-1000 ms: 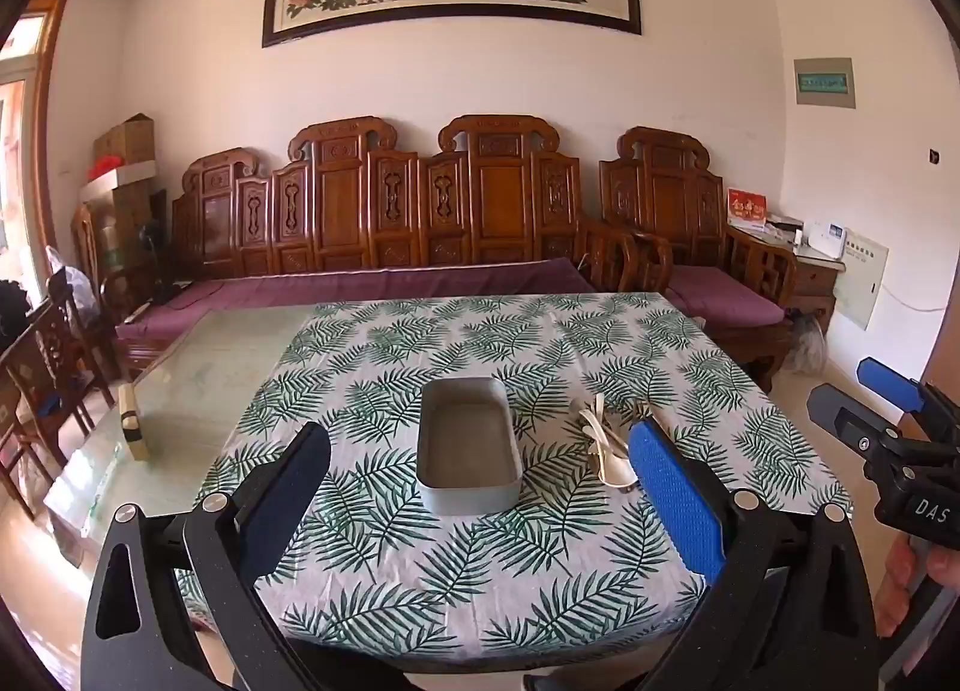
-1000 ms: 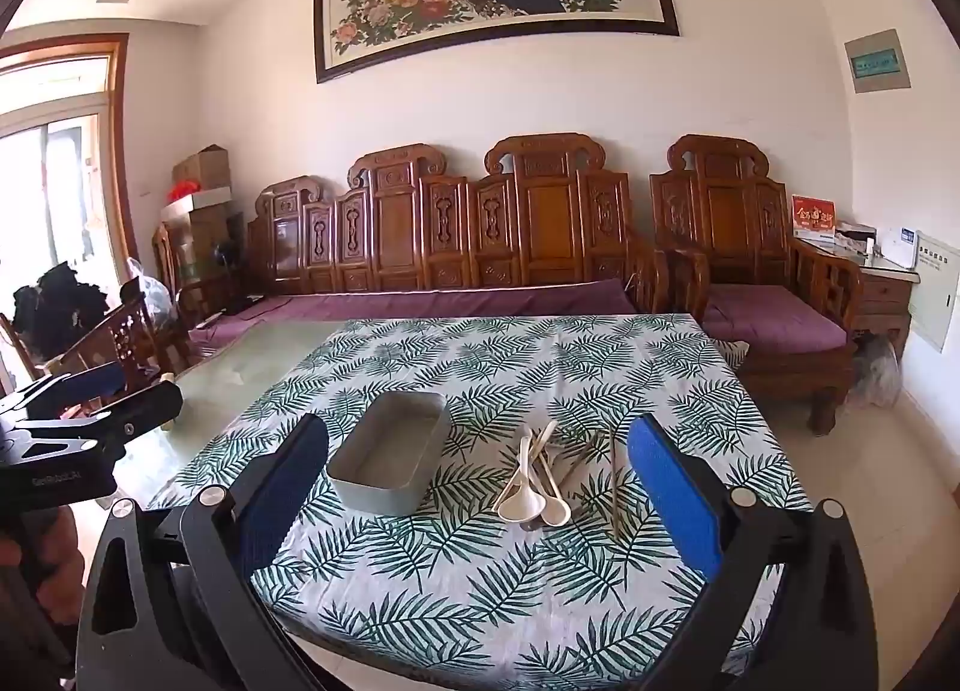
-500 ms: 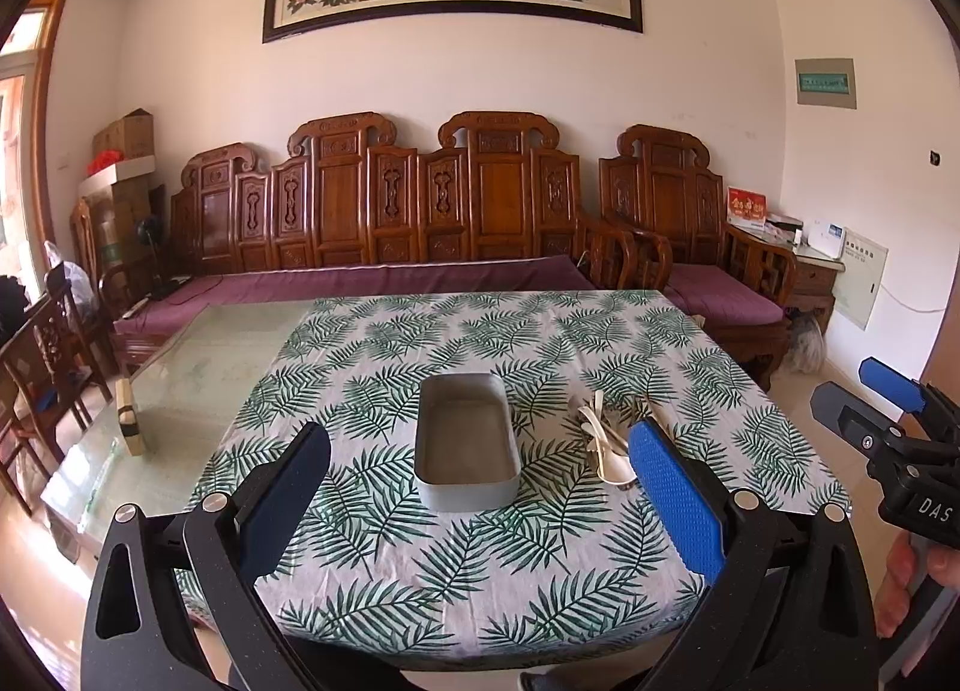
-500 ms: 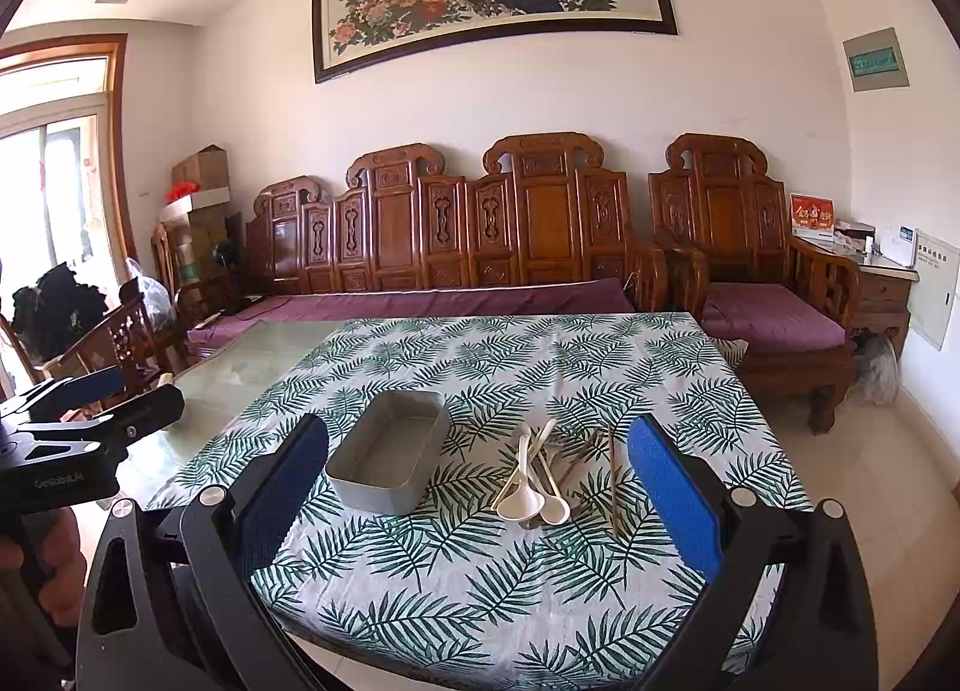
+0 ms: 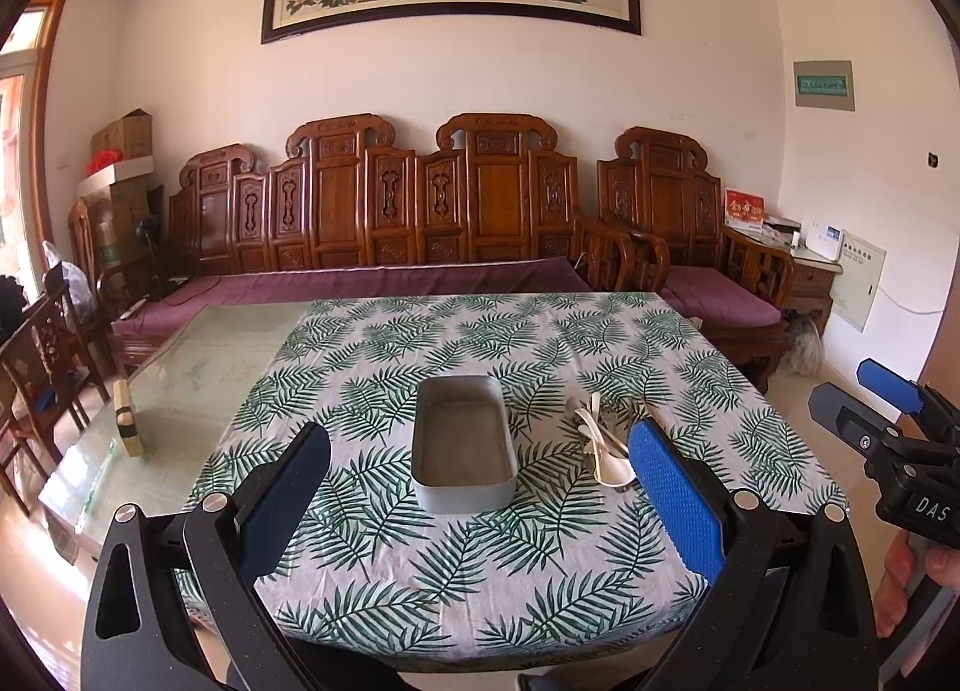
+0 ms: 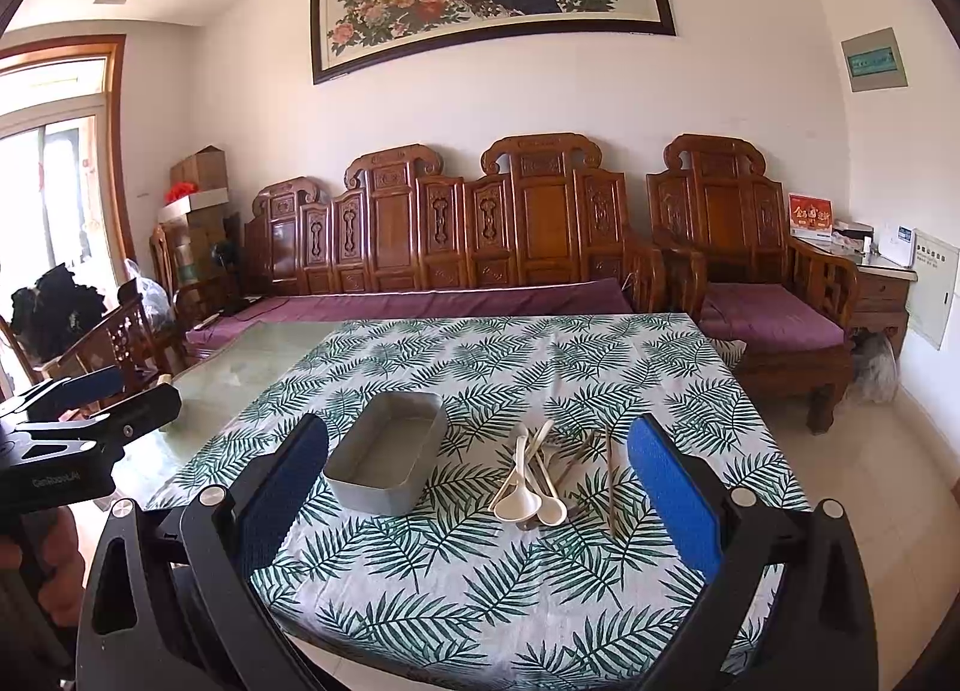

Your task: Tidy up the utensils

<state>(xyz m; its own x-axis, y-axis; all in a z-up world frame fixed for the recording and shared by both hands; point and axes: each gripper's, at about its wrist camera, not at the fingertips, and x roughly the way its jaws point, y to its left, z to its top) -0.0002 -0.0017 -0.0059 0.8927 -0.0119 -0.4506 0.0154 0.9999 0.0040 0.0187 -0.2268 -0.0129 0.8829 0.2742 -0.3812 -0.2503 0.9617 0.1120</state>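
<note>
1 tray (image 6: 384, 460), 2 white spoons (image 6: 528, 496) in a utensil pile beside it. My left gripper (image 5: 480, 487) and right gripper (image 6: 480, 487) gape wide, holding nothing.

The leaf-print cloth (image 6: 540, 355) on the surface lies bare across its far half and along the near edge, so both stretches give open passage. Mid-surface stands a grey tray (image 6: 387, 466), its walls raised above the cloth; just to its right lies a loose heap of white spoons (image 6: 528, 496) and chopsticks (image 6: 609, 475), leaving only a narrow strip of cloth between tray and heap. Right of the chopsticks the cloth runs free to the edge. On the uncovered glass to the left a small wooden block (image 5: 127, 421) stands near the edge. Carved wooden benches (image 5: 420, 211) close off the far side
</note>
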